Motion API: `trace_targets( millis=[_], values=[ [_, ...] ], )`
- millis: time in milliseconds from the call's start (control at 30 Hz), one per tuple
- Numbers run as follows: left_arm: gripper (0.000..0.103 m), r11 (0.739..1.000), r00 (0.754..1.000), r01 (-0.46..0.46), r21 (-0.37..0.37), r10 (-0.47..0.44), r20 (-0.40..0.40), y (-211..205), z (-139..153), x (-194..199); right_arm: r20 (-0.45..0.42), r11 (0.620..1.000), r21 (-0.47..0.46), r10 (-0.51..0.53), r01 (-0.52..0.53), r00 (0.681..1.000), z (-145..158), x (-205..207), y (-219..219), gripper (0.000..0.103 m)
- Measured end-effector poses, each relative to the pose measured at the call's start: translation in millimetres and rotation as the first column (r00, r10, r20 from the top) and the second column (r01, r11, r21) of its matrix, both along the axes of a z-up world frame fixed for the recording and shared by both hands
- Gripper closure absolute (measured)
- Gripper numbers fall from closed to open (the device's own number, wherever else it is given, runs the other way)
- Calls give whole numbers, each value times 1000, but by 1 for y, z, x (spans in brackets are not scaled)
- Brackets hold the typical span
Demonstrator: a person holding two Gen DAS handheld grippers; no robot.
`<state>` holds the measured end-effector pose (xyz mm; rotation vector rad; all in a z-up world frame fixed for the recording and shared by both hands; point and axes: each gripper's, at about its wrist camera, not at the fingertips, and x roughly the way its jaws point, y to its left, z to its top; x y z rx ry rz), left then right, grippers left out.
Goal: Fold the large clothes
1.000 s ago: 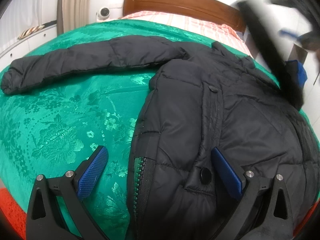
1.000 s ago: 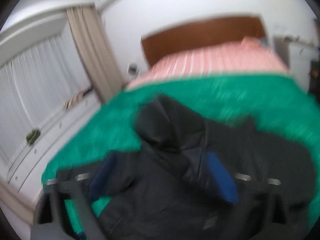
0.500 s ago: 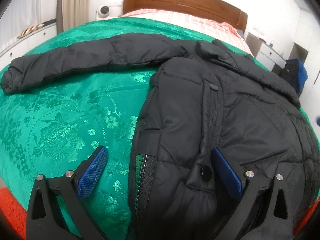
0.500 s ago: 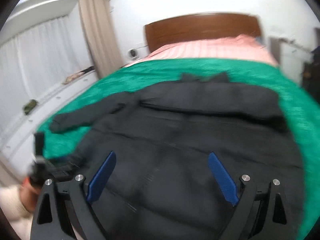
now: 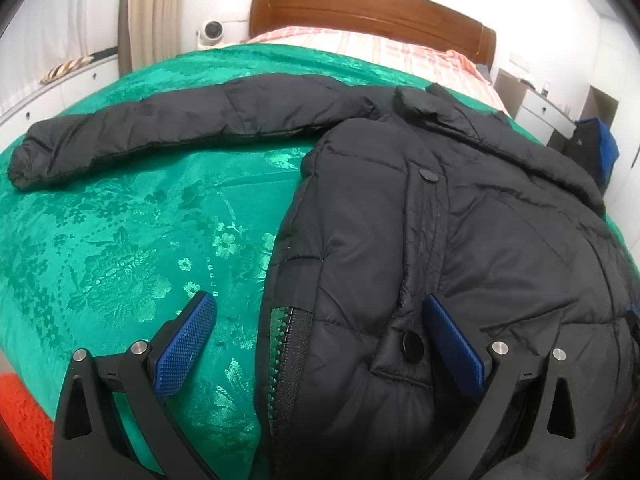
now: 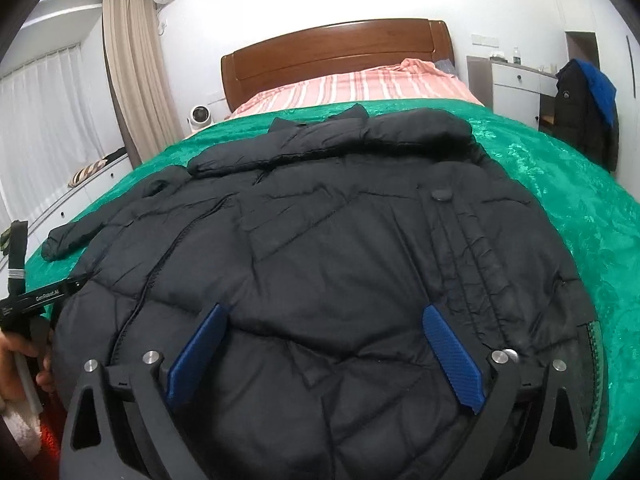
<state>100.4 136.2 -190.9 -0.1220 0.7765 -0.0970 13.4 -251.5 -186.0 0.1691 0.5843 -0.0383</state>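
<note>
Both claws are hanging over the near hem of the black puffer jacket, jaws spread wide, gripping nothing. Jacket is lying flat on the green bedspread, hem toward the grippers, collar pointing at the wooden headboard, so its long axis is running straight away from both claws. Left gripper is straddling the jacket's left edge where the zipper is showing: one pad over bedspread, one over padding. Right gripper is sitting over mid-body. One sleeve is already lying across the chest below the collar. Left sleeve is stretching out sideways from the shoulder, cuff well out from the jacket body. Left claw is the nearer one to it; probably that sleeve is getting folded in next.
</note>
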Motion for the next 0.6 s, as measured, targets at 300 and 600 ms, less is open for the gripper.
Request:
trace_targets(
  millis=[300,600],
  values=[
    [0,1000,1000,2,-3,-2,4,1,0,-2,-2,1000,-28,4,-4,1000,-5,-3,0,3],
    [0,1000,1000,2,-2,-2,4,1,0,-2,2,999,-51,4,-4,1000,-9,-3,5,1]
  ],
)
